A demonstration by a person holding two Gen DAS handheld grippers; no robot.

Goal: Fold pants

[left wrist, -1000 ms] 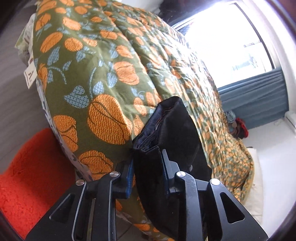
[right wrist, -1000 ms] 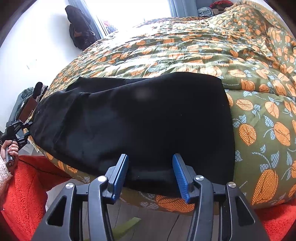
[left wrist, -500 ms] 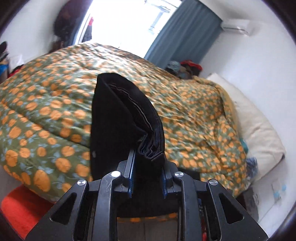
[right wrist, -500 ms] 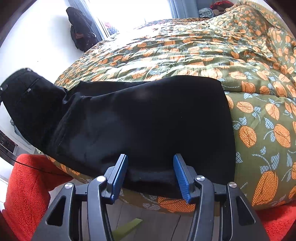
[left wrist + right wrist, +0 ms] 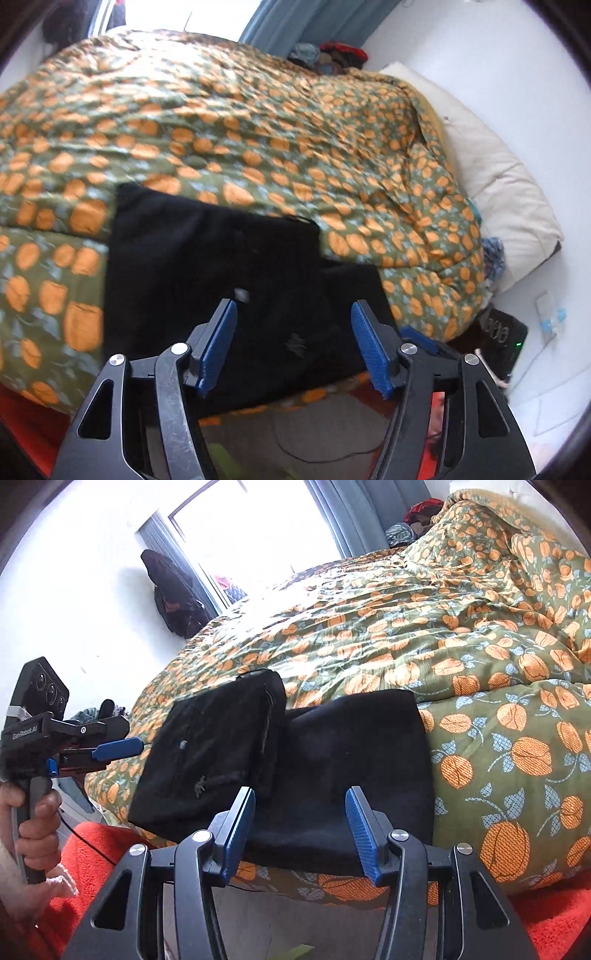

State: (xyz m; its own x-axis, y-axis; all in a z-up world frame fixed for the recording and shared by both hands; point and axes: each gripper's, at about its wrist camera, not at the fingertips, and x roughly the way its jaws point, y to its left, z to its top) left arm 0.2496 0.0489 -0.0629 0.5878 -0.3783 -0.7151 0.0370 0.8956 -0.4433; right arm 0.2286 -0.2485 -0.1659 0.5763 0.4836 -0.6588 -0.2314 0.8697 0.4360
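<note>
The black pants (image 5: 332, 760) lie folded on the near edge of the bed, the waist part (image 5: 210, 746) laid over the left half. In the left wrist view the pants (image 5: 207, 266) lie just beyond my left gripper (image 5: 293, 343), which is open and empty. My right gripper (image 5: 301, 830) is open and empty at the pants' near edge. The left gripper also shows in the right wrist view (image 5: 114, 747), held in a hand to the left of the pants and apart from them.
A green bedspread with orange flowers (image 5: 461, 635) covers the bed. A red rug (image 5: 92, 856) lies on the floor below the bed edge. A white pillow (image 5: 498, 184) sits at the far right by the wall. A window (image 5: 258, 528) is behind the bed.
My left gripper carried the waist end over to the right, laid it on the rest of the pants, let go and opened. The right gripper stayed open at the near edge.
</note>
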